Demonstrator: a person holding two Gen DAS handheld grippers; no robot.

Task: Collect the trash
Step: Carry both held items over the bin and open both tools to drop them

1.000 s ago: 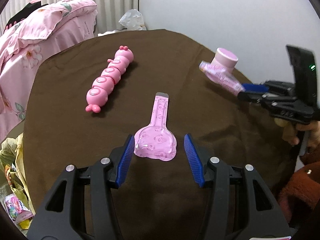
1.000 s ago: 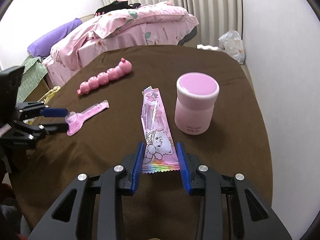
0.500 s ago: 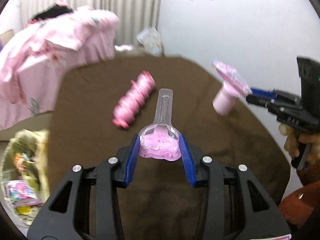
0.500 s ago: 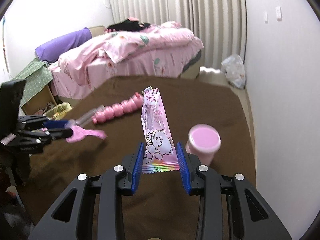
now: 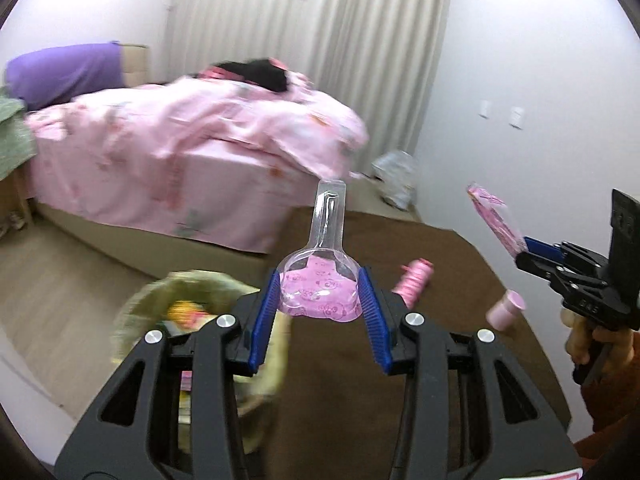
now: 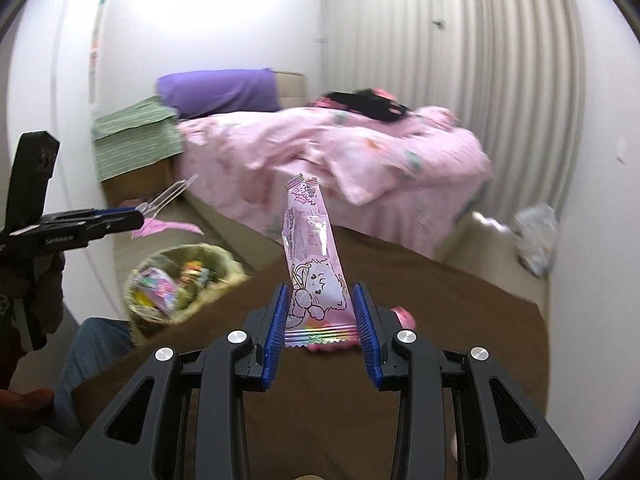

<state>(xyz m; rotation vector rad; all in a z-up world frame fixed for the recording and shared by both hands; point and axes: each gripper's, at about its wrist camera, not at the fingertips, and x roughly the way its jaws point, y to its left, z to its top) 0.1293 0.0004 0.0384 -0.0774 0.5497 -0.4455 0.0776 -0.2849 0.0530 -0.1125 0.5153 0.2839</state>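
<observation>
Off to the left of both claws, down on the floor beside the brown table (image 5: 420,360), stands a round waste basket (image 6: 180,280) with a pale green liner, already holding bright scraps of packaging. In the left wrist view it sits blurred just below and left of the left claw's (image 5: 319,300) fingers.

The left claw is raised above the table edge with its blue pads pressed against both sides of a clear plastic blister pack (image 5: 320,284), pink printed card at the wide end, its narrow transparent neck pointing forward and up, away from the claw. From the right wrist view that same pack (image 6: 166,204) hangs in the air above and a little left of the basket, the pink backing drooping below it.

Ahead of the left claw and slightly right, a pink caterpillar toy (image 5: 414,286) lies on the table, and farther right a small pink cup (image 5: 505,312) stands there too.

The right claw (image 6: 320,316) is likewise lifted, its pads clamped on the lower end of a pink candy wrapper (image 6: 312,264) with a white cartoon cat printed on it; the wrapper stands up straight from between the fingers.

Beyond both claws is a bed with a pink floral quilt (image 6: 360,152) and a purple pillow (image 6: 218,92).
</observation>
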